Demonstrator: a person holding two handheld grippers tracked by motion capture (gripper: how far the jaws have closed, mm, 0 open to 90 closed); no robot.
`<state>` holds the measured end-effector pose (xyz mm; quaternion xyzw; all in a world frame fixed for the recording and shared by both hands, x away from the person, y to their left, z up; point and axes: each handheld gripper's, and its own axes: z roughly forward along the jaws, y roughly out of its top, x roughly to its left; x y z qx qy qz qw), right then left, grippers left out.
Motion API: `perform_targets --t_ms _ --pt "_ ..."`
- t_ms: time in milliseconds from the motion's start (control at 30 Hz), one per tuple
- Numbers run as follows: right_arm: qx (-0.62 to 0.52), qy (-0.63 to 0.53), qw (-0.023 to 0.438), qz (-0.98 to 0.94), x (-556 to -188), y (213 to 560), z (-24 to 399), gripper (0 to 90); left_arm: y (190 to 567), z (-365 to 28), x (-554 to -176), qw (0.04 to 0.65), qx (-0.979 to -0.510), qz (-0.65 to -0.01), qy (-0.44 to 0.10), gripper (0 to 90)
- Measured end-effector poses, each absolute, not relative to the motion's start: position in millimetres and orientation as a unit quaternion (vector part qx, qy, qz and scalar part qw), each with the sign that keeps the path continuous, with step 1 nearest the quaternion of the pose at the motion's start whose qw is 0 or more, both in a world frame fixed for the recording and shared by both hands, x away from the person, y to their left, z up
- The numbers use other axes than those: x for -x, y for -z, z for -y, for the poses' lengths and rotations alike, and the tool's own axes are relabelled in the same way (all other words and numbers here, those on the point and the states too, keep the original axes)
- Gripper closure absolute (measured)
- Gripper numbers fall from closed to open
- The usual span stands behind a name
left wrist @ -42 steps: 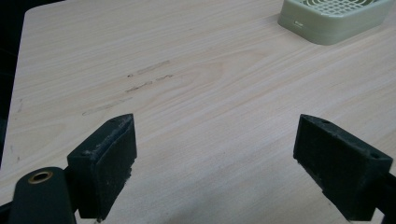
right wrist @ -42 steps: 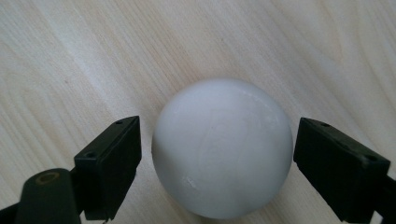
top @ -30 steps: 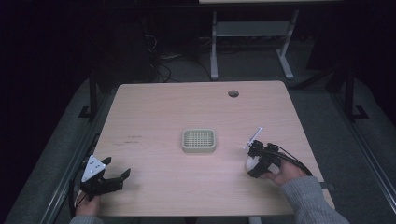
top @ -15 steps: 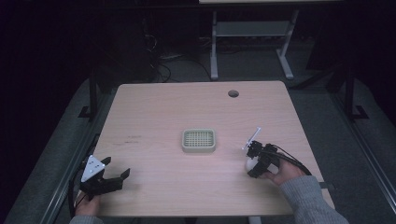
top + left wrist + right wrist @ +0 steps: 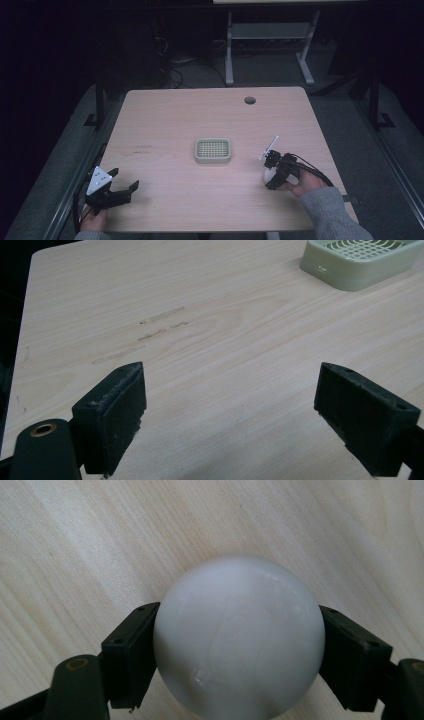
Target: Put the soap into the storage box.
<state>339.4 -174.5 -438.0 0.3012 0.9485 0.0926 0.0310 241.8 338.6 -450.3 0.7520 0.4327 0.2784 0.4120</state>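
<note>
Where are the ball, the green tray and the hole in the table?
ball [image 5: 239,640], right gripper view, middle of its white front.
tray [image 5: 212,150], high view, middle of its grid.
hole [image 5: 249,100], high view, its dark middle.

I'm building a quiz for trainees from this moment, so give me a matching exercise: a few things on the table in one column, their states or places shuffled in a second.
Things:
1. white ball
2. green tray
3. left gripper
4. round hole

States or places:
A. open, nothing between its jaws
B. clamped in the right gripper
C. near the table's far edge
D. mid-table, untouched

Pairs: 1-B, 2-D, 3-A, 4-C
</note>
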Motion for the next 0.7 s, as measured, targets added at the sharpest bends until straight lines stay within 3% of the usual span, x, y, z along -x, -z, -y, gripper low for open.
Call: perform_targets --t_ms 700 --pt "-0.289 -0.110 0.028 -0.950 -342.3 423.5 166.4 23.6 449.0 -339.7 -240.8 0.414 -0.749 -0.435 -0.280 12.9"
